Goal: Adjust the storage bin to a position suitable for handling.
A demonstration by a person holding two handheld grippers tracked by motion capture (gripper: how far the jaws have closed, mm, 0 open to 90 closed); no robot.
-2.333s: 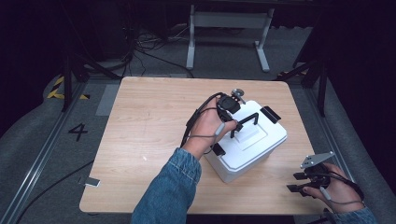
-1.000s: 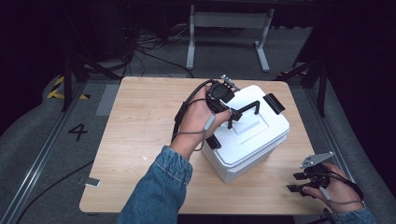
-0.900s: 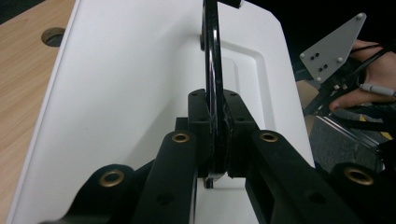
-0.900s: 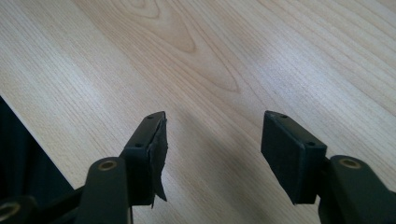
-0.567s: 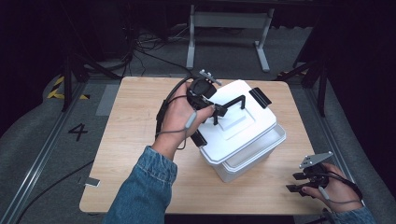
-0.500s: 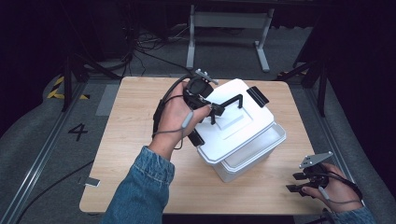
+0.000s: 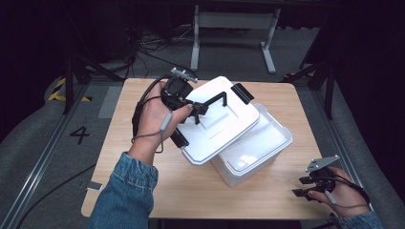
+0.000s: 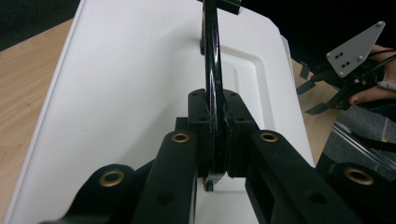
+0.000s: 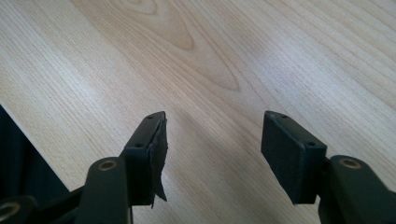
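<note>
The only writing that can be read is a black "4" (image 7: 79, 135) on the grey floor (image 7: 38, 143) left of the table; the box and lid carry no label that shows. The left gripper (image 7: 193, 110) has its jaws clamped on the black handle (image 8: 211, 70) of the white lid (image 7: 217, 125) — in the left gripper view the thin bar runs straight up between the two pads, pinched tight. The lid hangs tilted above the left half of the white box (image 7: 260, 152), which stands right of the middle of the light wooden table (image 7: 143, 191); the box's right half lies uncovered, its inside pale and hard to read. A black latch (image 7: 242, 92) sits at the lid's far edge, and another near the left hand is partly hidden by the fingers. The right gripper (image 7: 302, 187) rests at the table's near right corner, well apart from the box, its jaws standing wide with nothing but wood grain between them; a torn pad edge shows on one jaw. Behind the table the room is dark — cables and a grey metal stand (image 7: 234, 24) on the floor.
</note>
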